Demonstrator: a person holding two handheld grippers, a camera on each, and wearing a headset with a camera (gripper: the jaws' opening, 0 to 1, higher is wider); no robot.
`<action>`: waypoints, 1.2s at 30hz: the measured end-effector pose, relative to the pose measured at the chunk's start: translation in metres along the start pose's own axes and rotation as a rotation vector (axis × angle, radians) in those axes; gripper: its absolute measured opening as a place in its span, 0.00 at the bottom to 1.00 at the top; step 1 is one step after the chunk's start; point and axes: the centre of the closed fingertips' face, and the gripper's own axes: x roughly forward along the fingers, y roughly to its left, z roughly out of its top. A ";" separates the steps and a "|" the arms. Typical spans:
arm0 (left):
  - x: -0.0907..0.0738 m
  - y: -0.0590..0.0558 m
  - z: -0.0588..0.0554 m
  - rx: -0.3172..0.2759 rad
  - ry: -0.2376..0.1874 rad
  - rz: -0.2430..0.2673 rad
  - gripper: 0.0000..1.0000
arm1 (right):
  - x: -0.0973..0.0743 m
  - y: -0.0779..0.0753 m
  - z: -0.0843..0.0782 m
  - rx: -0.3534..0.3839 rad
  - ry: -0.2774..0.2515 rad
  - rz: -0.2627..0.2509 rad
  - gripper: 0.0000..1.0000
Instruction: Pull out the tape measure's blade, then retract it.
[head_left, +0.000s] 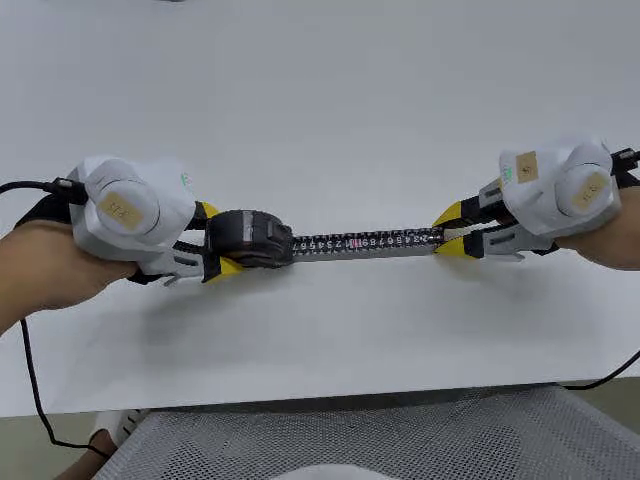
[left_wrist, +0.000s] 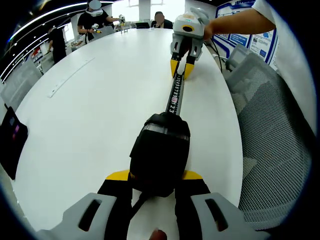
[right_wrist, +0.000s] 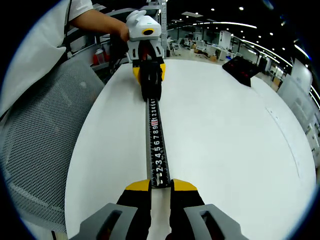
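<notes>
Holding the black tape measure (head_left: 250, 238) by its case, the left hand-held gripper (head_left: 216, 238) has its two yellow-tipped jaws squeezed on the two sides of the case. The case sits right between the jaws, at their tips.

The blade (head_left: 365, 242) is pulled out. It goes in a straight line from the front of the case, away from the left hand-held gripper, across to the right hand-held gripper (head_left: 446, 231). The numbers on the blade face up. There is a small red mark part of the way along it.

The right hand-held gripper pinches the very end of the blade. Its jaws are almost together, with only the thin blade between the yellow tips. The two hand-held grippers point at each other, well apart, with the blade stretched between them.

All of this is low over a big white tabletop (head_left: 330, 110). I cannot tell if the blade touches it. A hand holds each hand-held gripper from behind. A thin black cable (head_left: 30, 370) hangs down behind the left hand-held gripper. A grey mesh chair (head_left: 400, 440) is at the near edge of the tabletop.
</notes>
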 end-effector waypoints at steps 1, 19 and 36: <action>0.000 0.000 0.000 0.000 0.000 0.000 0.27 | -0.001 0.000 -0.001 0.001 0.003 -0.001 0.10; 0.000 0.000 -0.001 0.003 0.007 0.001 0.27 | -0.010 -0.001 -0.014 0.003 0.034 -0.017 0.09; 0.000 0.000 0.000 0.004 0.008 0.001 0.27 | -0.023 -0.002 -0.031 0.007 0.086 -0.019 0.09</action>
